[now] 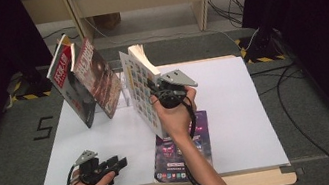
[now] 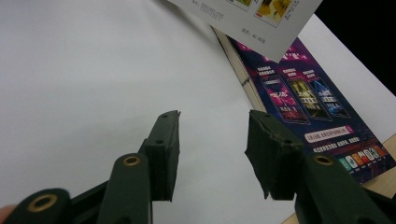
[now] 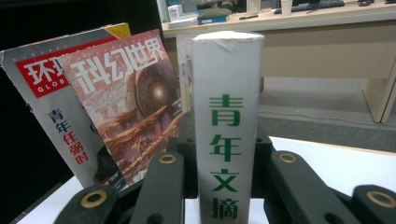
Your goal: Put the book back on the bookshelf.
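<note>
Currently, in the high view, your right gripper (image 1: 167, 93) sits at frame centre, jaws clamped on the spine of a thick white book (image 1: 140, 87) held upright above the white table (image 1: 236, 111). Two magazines, one red-titled (image 1: 64, 74) and one with a rust-coloured cover (image 1: 98, 75), lean on a clear stand (image 1: 123, 86) at upper left of centre. A purple magazine (image 1: 182, 153) lies flat at lower centre. Your left gripper (image 1: 107, 169) rests at lower left, jaws apart and empty.

In the left gripper view, the jaws stand wide with nothing between them; the pads look matte and ribbed. The purple magazine (image 2: 308, 112) is glossy and thin, at right of frame.

In the right gripper view, the book (image 3: 228, 126) rises at centre, its white paper spine printed in green characters, pinched squarely between the jaws. Judge it as fairly heavy, stiff along the spine, loose at the page edge; keep hold at the spine. The magazines (image 3: 126, 107) at left look glossy and limp.
</note>
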Demonstrator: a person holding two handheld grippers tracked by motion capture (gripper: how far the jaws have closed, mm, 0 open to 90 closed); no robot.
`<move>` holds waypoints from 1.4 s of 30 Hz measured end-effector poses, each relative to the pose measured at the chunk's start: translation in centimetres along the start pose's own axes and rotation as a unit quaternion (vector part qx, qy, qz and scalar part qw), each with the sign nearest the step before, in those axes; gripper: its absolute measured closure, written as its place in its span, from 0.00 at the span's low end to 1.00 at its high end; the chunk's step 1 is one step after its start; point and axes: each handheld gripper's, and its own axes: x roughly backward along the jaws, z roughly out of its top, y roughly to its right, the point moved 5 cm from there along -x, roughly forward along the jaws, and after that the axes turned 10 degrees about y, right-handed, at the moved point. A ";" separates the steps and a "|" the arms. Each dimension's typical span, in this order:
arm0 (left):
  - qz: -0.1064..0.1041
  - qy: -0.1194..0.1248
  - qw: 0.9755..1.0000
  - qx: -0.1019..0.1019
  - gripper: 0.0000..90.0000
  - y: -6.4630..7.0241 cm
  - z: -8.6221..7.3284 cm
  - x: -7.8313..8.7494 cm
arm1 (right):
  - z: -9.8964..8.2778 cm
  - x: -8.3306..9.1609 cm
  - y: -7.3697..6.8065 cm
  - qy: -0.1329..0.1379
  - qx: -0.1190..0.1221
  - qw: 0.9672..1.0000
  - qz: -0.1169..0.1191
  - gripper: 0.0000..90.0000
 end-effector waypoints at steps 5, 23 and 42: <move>0.000 -0.001 1.000 0.000 0.59 -0.1 0.0 0.0 | 0.6 -0.8 -0.2 0.012 -0.002 1.000 0.000 0.83; -0.001 0.002 1.000 0.002 0.59 -0.2 0.1 0.1 | 3.0 -4.4 -0.7 0.049 0.007 0.999 -0.021 0.83; -0.002 0.002 1.000 0.005 0.59 -0.4 0.1 0.1 | 2.4 -8.3 -0.1 0.046 -0.005 0.998 -0.039 0.83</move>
